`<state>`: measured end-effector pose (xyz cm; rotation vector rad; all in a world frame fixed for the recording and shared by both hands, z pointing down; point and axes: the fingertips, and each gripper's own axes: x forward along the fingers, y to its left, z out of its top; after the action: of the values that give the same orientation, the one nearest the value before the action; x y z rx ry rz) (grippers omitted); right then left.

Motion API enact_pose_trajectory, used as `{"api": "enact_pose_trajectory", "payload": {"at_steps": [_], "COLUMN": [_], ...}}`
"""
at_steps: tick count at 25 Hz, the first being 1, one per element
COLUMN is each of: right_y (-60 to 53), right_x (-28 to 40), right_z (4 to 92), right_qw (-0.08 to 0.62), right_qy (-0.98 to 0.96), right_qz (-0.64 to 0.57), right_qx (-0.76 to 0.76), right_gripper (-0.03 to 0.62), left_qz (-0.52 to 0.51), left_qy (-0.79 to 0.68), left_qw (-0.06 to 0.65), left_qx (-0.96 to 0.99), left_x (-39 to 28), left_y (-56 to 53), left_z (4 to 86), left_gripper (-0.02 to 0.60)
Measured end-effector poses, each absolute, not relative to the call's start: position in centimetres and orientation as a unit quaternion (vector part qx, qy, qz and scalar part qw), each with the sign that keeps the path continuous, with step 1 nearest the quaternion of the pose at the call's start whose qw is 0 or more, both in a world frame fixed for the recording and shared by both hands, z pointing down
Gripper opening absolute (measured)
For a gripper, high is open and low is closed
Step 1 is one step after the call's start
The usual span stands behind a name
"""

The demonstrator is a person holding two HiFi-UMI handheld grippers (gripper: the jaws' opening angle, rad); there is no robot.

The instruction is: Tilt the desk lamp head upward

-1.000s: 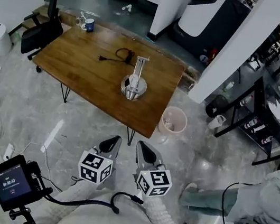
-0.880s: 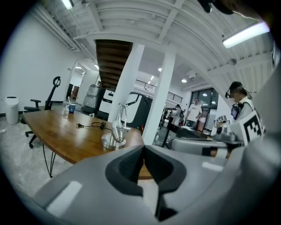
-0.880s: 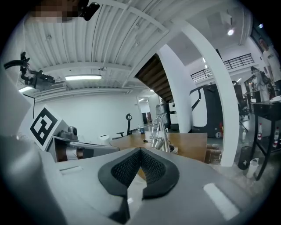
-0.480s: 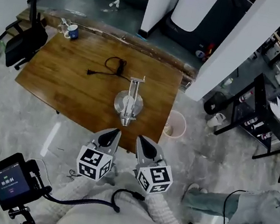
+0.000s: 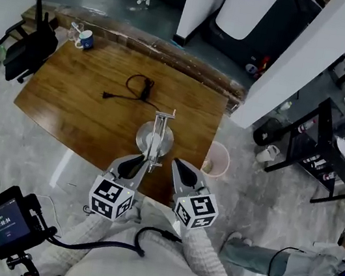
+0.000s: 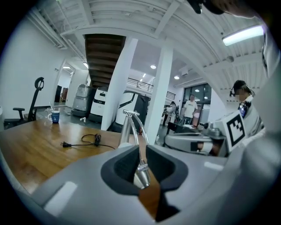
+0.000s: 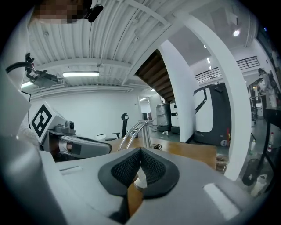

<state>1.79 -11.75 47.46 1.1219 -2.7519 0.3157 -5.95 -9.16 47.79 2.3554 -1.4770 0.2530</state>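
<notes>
A wooden table (image 5: 67, 99) stands on grey marbled floor (image 5: 7, 138), a black chair (image 5: 25, 52) at its end.

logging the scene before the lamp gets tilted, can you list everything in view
table: 1, brown wood, middle of the floor
desk lamp: 1, silver, on the table near its front edge
power cord: 1, black, on the table behind the lamp
mug: 1, blue and white, table's far left corner
bin: 1, pink, on the floor right of the table
office chair: 1, black, left of the table
screen device: 1, black, lower left
another person: 1, pale clothes, lower right
left tongs: 1, grey, left of the lamp head, jaws have just been opening a crack, gripping nothing
right tongs: 1, grey, right of the lamp head, shut, empty
</notes>
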Motion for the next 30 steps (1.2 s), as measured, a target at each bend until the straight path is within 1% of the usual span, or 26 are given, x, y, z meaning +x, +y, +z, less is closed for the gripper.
{"api": "enact_pose_trajectory", "payload": {"at_steps": [4, 6, 7, 13, 14, 17, 19, 21, 27, 30], "right_y": [-16.3, -18.0, -18.7, -20.8, -20.8, -20.8, -20.7, -20.8, -20.7, -20.7], "right_x": [1.8, 0.9, 0.4, -2.3, -3.1, -4.9, -5.3, -5.3, -6.0, -6.5], "right_z": [48.1, 48.5, 48.8, 50.1, 50.4, 50.6, 50.4, 50.4, 50.9, 50.9], "right_qw": [0.097, 0.104, 0.106, 0.099, 0.101, 0.103, 0.098, 0.094, 0.102, 0.099], "right_qy": [-0.924, -0.934, -0.940, -0.965, -0.968, -0.974, -0.976, -0.977, -0.978, -0.976], "right_qz": [0.105, 0.116, 0.121, 0.134, 0.140, 0.151, 0.154, 0.153, 0.160, 0.181], "right_qx": [0.354, 0.321, 0.302, 0.203, 0.183, 0.133, 0.120, 0.115, 0.088, 0.076], "right_gripper": [-0.005, 0.116, 0.135, 0.133, 0.138, 0.155, 0.156, 0.156, 0.161, 0.161], "left_qz": [0.104, 0.107, 0.107, 0.116, 0.114, 0.106, 0.101, 0.109, 0.132, 0.182], "left_qy": [-0.511, -0.501, -0.493, -0.445, -0.437, -0.411, -0.385, -0.358, -0.360, -0.356], "left_qw": [0.188, 0.195, 0.201, 0.229, 0.236, 0.257, 0.256, 0.214, -0.049, -0.170], "left_qx": [0.832, 0.837, 0.840, 0.858, 0.861, 0.868, 0.881, 0.902, 0.922, 0.901], "left_x": [-6.0, -5.9, -5.8, -4.6, -4.5, -4.4, -4.2, -4.4, -8.1, -8.6], "left_y": [-10.7, -11.2, -11.3, -11.4, -11.4, -11.5, -11.2, -10.9, -12.3, -13.2], "left_z": [48.5, 48.7, 48.8, 49.2, 49.3, 49.5, 49.1, 48.2, 44.0, 43.9], "left_gripper": [0.094, 0.118, 0.129, 0.127, 0.118, 0.118, 0.118, 0.118, 0.110, 0.110]}}
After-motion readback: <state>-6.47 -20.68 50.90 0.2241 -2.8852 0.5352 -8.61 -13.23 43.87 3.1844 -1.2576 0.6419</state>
